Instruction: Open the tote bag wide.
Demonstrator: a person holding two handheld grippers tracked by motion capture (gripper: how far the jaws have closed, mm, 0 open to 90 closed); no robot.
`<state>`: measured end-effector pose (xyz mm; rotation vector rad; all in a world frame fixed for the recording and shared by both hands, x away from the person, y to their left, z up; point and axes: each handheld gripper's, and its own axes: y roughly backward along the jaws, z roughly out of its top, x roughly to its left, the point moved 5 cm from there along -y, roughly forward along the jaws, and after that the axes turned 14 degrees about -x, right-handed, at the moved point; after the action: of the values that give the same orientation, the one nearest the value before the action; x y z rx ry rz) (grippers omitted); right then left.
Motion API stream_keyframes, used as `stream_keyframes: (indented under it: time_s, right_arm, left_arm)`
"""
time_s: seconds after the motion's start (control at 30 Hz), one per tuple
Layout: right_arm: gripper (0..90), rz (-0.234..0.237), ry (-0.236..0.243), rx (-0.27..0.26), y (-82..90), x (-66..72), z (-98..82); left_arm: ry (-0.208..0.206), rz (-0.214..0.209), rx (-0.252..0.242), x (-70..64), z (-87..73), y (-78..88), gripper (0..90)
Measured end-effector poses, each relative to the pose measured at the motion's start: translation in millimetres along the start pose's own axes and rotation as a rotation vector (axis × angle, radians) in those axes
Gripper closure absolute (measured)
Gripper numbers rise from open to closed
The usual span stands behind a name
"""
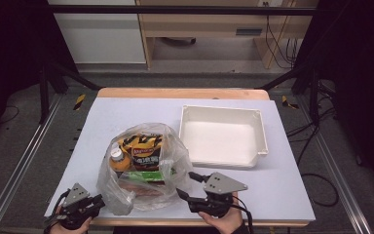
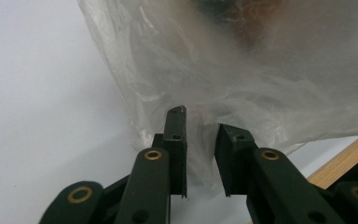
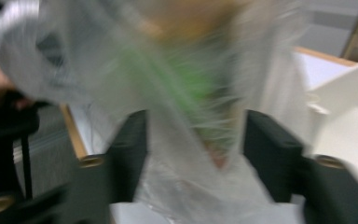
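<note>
While the clear plastic bag (image 1: 143, 168) of snacks sits mid-table beside the white tray (image 1: 222, 135), both the left gripper (image 2: 200, 140) and right gripper (image 3: 193, 154) stand parted around loose film, so it could slump and spill its bottle (image 1: 118, 158).

table (image 1: 126, 109): pale sheet, wood rim | on it: plastic bag (image 1: 168, 139), white tray (image 1: 222, 111)

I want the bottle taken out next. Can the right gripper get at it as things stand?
Probably not directly: the bottle lies inside the plastic bag, and the right gripper, jaws open, faces the bag's film.
</note>
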<state>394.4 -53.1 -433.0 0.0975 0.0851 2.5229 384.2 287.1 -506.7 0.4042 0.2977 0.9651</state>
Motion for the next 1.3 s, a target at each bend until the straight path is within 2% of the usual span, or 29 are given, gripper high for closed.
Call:
stream_keyframes:
  time_s: [0.07, 0.13, 0.17, 0.2, 0.27, 0.37, 0.43, 0.47, 0.5, 0.57, 0.7, 0.77, 0.8, 0.9, 1.0, 1.07, 1.13, 1.23, 1.3]
  right_arm:
    - [65.7, 0.005, 0.025, 0.026, -7.4, 3.3, -3.9]
    - [86.3, 0.024, 0.016, 0.056, -12.6, 3.2, -8.3]
    - [90.0, 0.034, 0.004, 0.06, -13.5, 2.1, -8.9]
    - [90.0, 0.032, -0.004, 0.059, -14.0, 0.6, -8.5]
    - [90.0, 0.025, -0.022, 0.055, -13.7, -2.4, -6.9]
    - [90.0, 0.014, -0.033, 0.053, -13.5, -4.1, -5.0]
    - [90.0, 0.01, -0.04, 0.054, -14.1, -4.3, -4.0]
    - [90.0, 0.009, -0.041, 0.06, -14.7, -4.3, -4.1]
    - [90.0, 0.01, -0.04, 0.062, -15.4, -3.9, -4.0]
    - [90.0, 0.009, -0.038, 0.077, -17.1, -2.9, -3.9]
    - [90.0, -0.001, -0.038, 0.085, -19.8, -2.4, -2.1]
    - [90.0, -0.008, -0.04, 0.088, -20.5, -2.1, -1.3]
    - [90.0, -0.007, -0.041, 0.087, -20.8, -2.0, -0.9]
    - [90.0, -0.004, -0.045, 0.083, -22.1, -1.1, 0.0]
    - [90.0, 0.002, -0.045, 0.082, -22.8, 0.5, 0.3]
    - [90.0, 0.005, -0.046, 0.084, -22.8, 1.1, 0.0]
    - [90.0, 0.006, -0.047, 0.084, -22.1, 1.0, 0.2]
    - [90.0, 0.006, -0.056, 0.08, -19.7, 0.3, 1.3]
    - [90.0, 0.007, -0.055, 0.081, -17.0, 0.6, 1.3]
  left_arm:
    - [0.006, 0.002, -0.022, 0.5, 1.6, 1.9, 71.7]
    - [0.014, -0.001, -0.061, 2.1, 5.0, 6.0, 65.7]
    - [0.029, -0.003, -0.089, 2.7, 7.5, 8.5, 61.9]
    - [0.034, -0.004, -0.11, 3.0, 9.8, 10.6, 58.2]
    - [0.013, 0.014, -0.171, 3.1, 18.6, 18.4, 48.2]
    - [0.02, 0.019, -0.257, 1.1, 31.6, 29.0, 37.1]
    - [0.01, 0.031, -0.295, -0.7, 40.0, 36.0, 31.8]
    - [0.01, 0.031, -0.295, -0.7, 40.0, 36.0, 29.8]
    - [-0.004, 0.04, -0.33, -3.2, 48.3, 42.0, 27.4]
    - [-0.011, 0.038, -0.364, -6.4, 59.2, 47.6, 25.1]
    - [-0.036, 0.029, -0.39, -11.4, 78.2, 52.6, 23.5]
    - [-0.046, 0.011, -0.395, -16.1, 86.5, 53.2, 22.6]
    - [-0.046, 0.011, -0.395, -16.1, 86.5, 53.2, 22.6]
    - [-0.082, -0.002, -0.367, -26.1, 95.1, 46.4, 22.5]
    - [-0.093, 0.005, -0.375, -30.3, 99.8, 40.2, 25.3]
    - [-0.093, 0.007, -0.374, -30.7, 102.4, 38.2, 31.9]
    - [-0.09, 0.019, -0.364, -29.5, 103.7, 37.3, 43.4]
    - [-0.063, 0.036, -0.301, -25.2, 100.3, 35.4, 70.7]
    - [-0.048, 0.042, -0.276, -23.1, 96.8, 34.8, 84.0]
